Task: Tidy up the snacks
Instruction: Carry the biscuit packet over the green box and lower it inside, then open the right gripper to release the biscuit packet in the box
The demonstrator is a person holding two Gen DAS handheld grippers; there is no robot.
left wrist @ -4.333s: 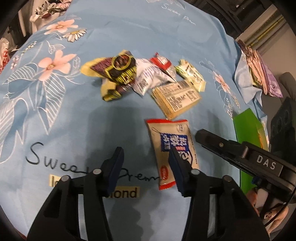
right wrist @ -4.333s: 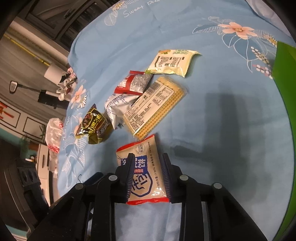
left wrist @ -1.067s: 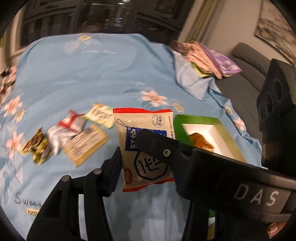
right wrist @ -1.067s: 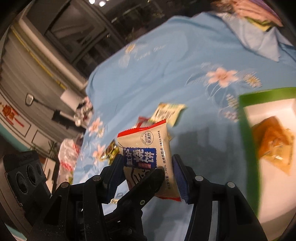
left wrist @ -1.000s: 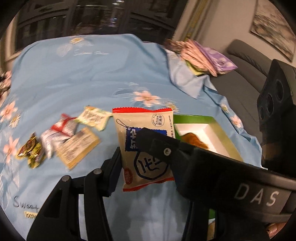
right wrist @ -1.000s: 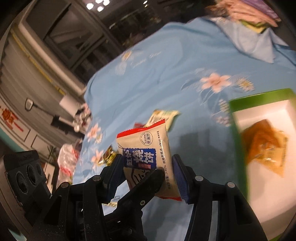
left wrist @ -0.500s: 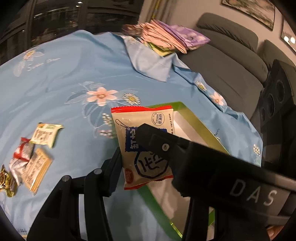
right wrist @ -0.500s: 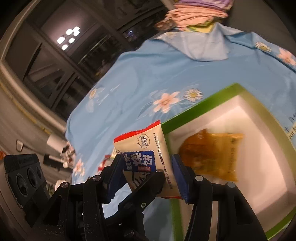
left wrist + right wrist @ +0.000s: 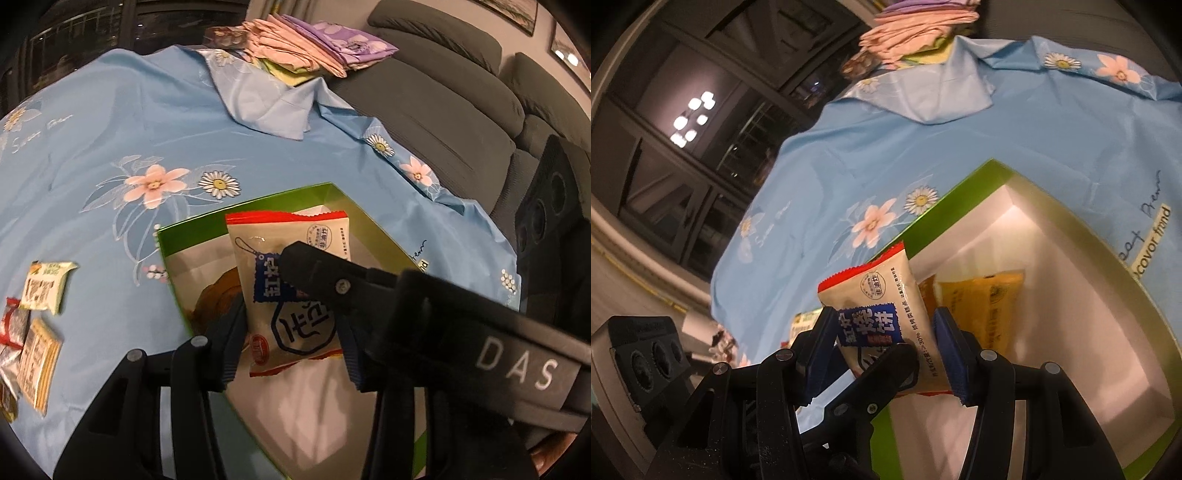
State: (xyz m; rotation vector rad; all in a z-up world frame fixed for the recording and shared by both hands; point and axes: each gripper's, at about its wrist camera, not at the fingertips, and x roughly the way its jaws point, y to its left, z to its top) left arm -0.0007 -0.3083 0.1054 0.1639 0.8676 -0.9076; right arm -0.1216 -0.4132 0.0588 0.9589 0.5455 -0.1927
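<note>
Likely a home living room, grey sofa (image 9: 454, 92), folded linens (image 9: 306, 48), floral blue cloth (image 9: 110, 122), dark windows (image 9: 713, 122)

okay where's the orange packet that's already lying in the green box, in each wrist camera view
Left wrist: the orange packet shows at centre-left, mostly hidden behind the held biscuit packet.
Right wrist: the orange packet lies right of centre on the box floor.
Shared landmark: the green box.

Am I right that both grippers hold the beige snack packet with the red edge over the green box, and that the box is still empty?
Not quite: the green box is not empty. The right wrist view shows an orange packet already lying inside. The rest stands: the left gripper and the right gripper hold the beige snack packet over it.
</note>
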